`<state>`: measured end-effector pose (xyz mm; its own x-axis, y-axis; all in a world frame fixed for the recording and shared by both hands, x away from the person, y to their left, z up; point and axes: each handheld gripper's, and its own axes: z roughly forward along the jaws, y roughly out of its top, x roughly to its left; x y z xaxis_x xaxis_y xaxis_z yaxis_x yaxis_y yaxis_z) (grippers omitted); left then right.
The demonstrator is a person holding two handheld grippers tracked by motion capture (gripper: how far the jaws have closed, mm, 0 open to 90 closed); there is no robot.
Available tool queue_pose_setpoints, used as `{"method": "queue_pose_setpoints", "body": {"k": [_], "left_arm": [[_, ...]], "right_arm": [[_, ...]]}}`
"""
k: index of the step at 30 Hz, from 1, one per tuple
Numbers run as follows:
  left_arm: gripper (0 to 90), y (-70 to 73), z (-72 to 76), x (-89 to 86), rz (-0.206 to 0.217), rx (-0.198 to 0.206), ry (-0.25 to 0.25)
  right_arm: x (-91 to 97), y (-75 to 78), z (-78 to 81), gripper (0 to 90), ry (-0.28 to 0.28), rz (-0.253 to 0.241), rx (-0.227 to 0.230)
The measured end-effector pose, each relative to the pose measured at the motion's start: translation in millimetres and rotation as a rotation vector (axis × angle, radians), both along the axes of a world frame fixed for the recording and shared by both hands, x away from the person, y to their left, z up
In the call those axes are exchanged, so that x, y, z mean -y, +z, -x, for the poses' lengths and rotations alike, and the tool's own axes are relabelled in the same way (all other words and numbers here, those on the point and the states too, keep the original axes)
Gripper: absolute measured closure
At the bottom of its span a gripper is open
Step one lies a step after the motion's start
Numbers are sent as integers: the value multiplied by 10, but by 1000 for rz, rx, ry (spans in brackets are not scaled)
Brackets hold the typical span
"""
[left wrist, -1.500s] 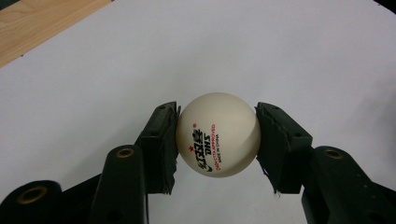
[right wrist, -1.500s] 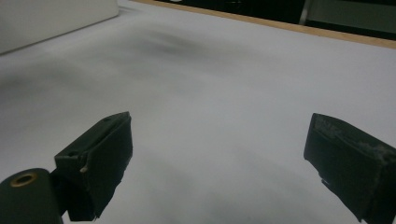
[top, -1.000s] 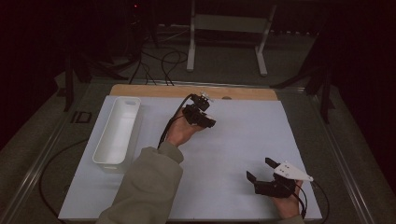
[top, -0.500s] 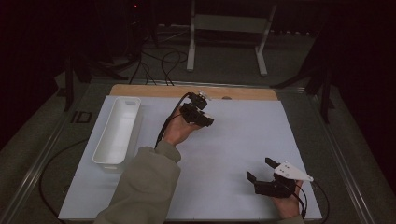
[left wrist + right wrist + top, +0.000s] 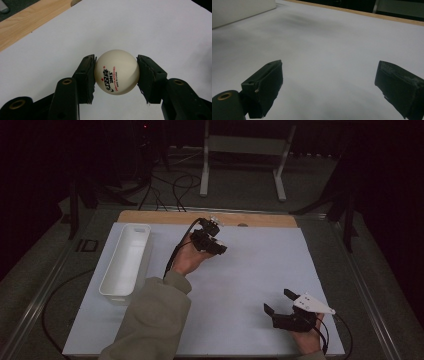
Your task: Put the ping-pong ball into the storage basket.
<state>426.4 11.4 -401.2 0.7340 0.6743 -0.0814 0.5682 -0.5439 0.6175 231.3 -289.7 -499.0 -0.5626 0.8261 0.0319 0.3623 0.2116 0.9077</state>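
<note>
Ball [image 5: 116, 72], print sideways, clamped in left tool [image 5: 116, 75].

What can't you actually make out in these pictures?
- Ball, left gripper view: the sides under the tool pads are hidden.
- White tray, right gripper view: cut off by the top edge.
- High view: the ball is too small to tell in the left tool.

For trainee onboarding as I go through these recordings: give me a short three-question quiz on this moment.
1. What does the left gripper hold?
2. True or false: the right gripper is clamped on something.
3. The white bin lies A) at the table's left side, B) at its right side, C) between the grippers.

Key: 1. A white ball, pinched between both pads. 2. False; its jaws stand open over the bare white table. 3. A.
</note>
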Motion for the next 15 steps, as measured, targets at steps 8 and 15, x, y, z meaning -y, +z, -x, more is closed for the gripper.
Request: {"method": "queue_pose_setpoints", "body": {"k": [8,15], "left_arm": [[513,11,4,-27,-3,2,2],[514,22,7,-55,0,3,8]], "right_arm": [[-1,0,0,72,-1,3,0],[0,0,0,72,-1,2,-1]]}}
